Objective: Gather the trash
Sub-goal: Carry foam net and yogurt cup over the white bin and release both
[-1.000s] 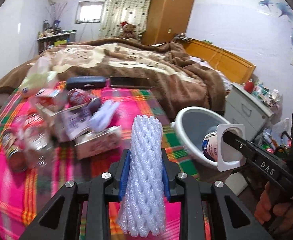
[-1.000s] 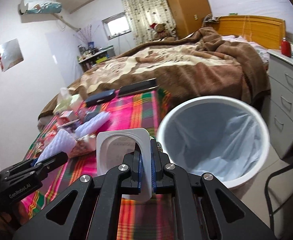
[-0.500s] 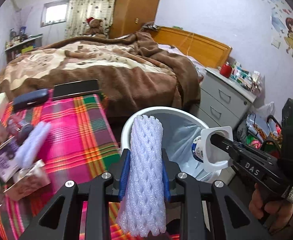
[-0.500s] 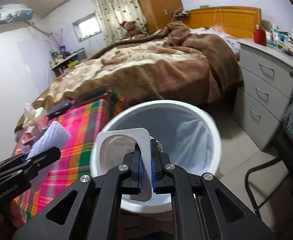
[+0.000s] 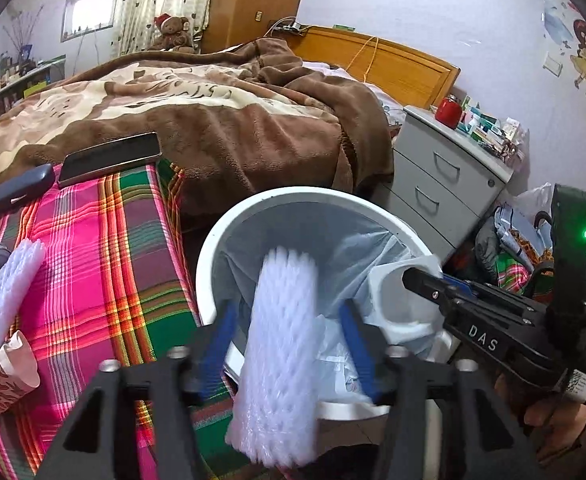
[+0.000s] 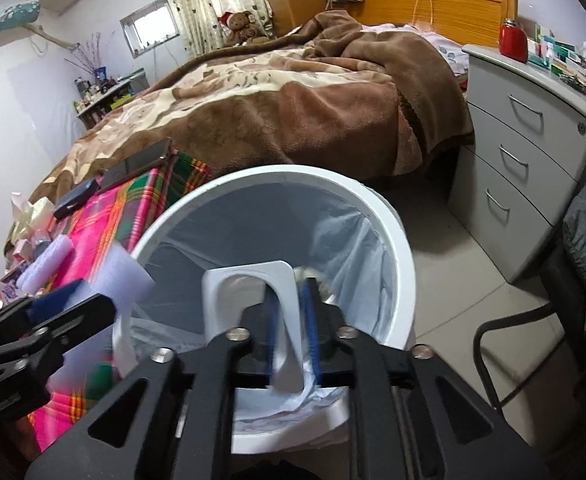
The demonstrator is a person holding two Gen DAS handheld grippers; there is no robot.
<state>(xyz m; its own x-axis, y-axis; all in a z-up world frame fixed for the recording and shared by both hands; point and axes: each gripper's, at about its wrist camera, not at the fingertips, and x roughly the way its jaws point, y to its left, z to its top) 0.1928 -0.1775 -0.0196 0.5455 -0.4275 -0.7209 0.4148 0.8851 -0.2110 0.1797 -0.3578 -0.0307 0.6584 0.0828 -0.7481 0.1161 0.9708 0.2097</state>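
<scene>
A white bin [image 5: 213, 248] with a clear liner stands beside the plaid-covered table; it also shows in the right wrist view [image 6: 397, 240]. My left gripper [image 5: 285, 312] is open over the bin, and the white foam net sleeve [image 5: 281, 352] sits loose between its spread jaws. My right gripper [image 6: 291, 300] has its jaws slightly apart, and the white yogurt cup [image 6: 249, 284] between them blurs over the bin mouth. The cup also shows in the left wrist view [image 5: 397, 304].
The plaid cloth [image 5: 105, 264] holds another foam sleeve [image 5: 5, 292], a paper cup [image 5: 1, 376], a dark case [image 5: 17, 190] and a black tablet [image 5: 109, 156]. A bed [image 5: 213, 112] lies behind. A grey drawer unit [image 6: 533, 152] stands right, a chair [image 6: 525, 344] near it.
Both grippers moved right from the table to above the bin. The left jaws have opened off the foam sleeve, and the right jaws have loosened on the cup.
</scene>
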